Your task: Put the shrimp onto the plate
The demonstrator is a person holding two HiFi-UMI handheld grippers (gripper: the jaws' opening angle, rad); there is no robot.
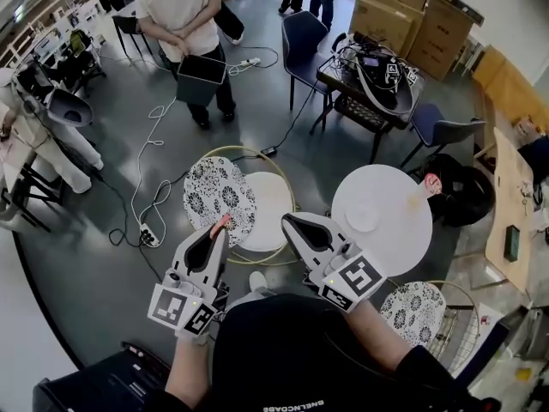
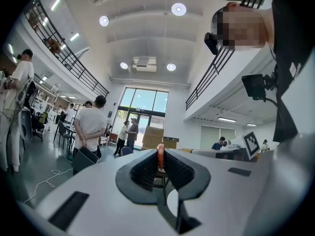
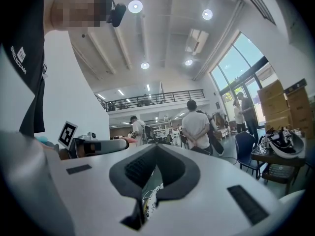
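Note:
A small pink-orange shrimp [image 1: 221, 224] is pinched at the tip of my left gripper [image 1: 220, 230], which is shut on it. In the left gripper view the shrimp [image 2: 160, 152] stands upright between the dark pads [image 2: 145, 170], and the left gripper [image 2: 160, 161] points out into the hall. The black-and-white patterned plate [image 1: 216, 194] lies on a white round stool [image 1: 273, 200], just beyond the shrimp. My right gripper [image 1: 288, 220] hovers over that stool's right part, shut with nothing in it. In the right gripper view the right gripper [image 3: 156, 147] has its tips together, and a bit of patterned plate [image 3: 153, 194] shows below.
A larger white round table [image 1: 390, 226] stands to the right with a small pinkish item [image 1: 427, 185] at its far edge. A second patterned plate [image 1: 414, 310] sits on a wire stool at lower right. A power strip [image 1: 147, 234], cables, chairs and standing people surround the spot.

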